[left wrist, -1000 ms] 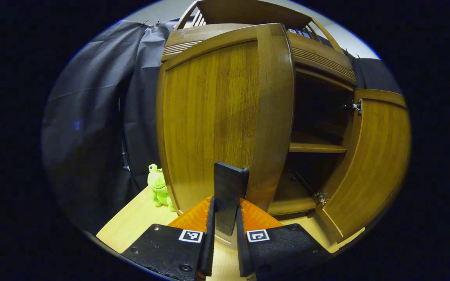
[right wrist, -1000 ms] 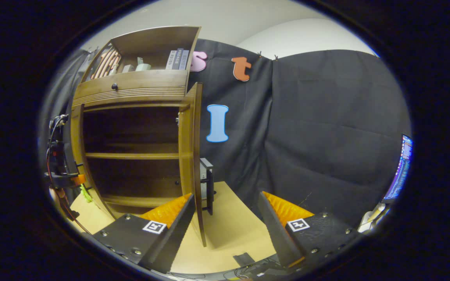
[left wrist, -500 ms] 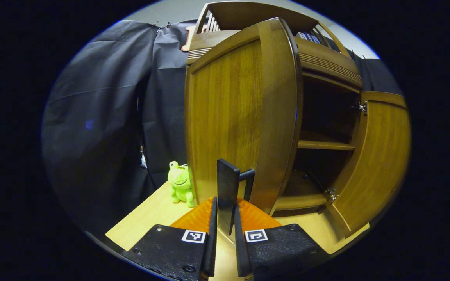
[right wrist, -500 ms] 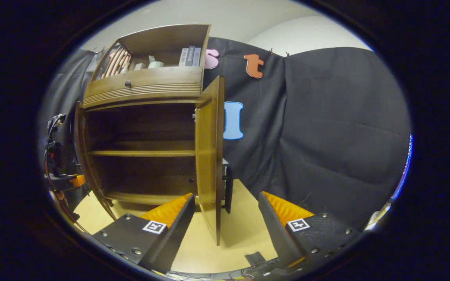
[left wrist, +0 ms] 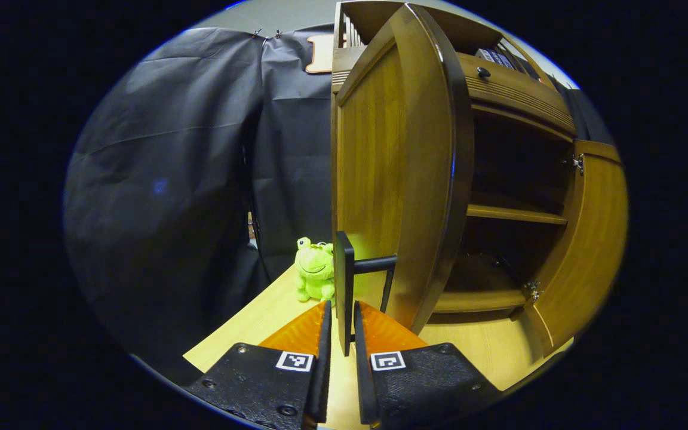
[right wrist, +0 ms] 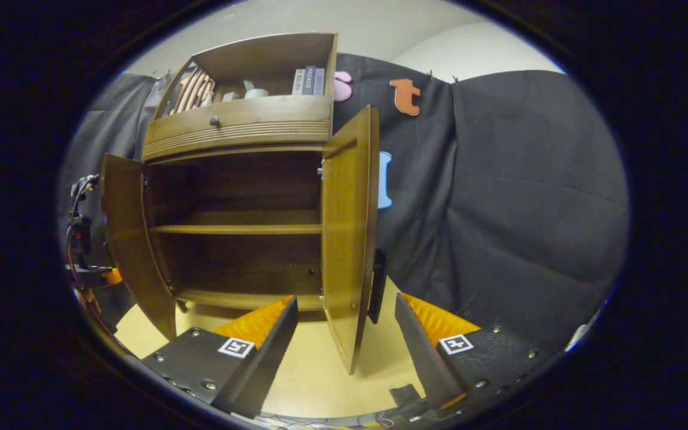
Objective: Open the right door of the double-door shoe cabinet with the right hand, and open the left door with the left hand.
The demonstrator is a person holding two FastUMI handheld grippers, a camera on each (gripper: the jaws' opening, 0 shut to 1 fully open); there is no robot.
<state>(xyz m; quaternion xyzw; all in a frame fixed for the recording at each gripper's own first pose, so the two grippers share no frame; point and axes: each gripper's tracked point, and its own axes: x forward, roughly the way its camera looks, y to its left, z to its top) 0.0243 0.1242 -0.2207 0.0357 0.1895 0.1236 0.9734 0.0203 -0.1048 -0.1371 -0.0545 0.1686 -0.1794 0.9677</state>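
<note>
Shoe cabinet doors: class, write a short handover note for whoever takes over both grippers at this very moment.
Left gripper: shut on the left door's handle, left door swung well open.
Right gripper: open, holding nothing, facing the right door, which stands wide open with its handle free.
Shoe cabinet shelves exposed.
Done: both doors are open.
Left: let go of the left handle and back away; open the left door further if needed.

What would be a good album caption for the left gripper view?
Left tool clamped on the handle of the half-open left door, green frog toy beside the cabinet.
</note>
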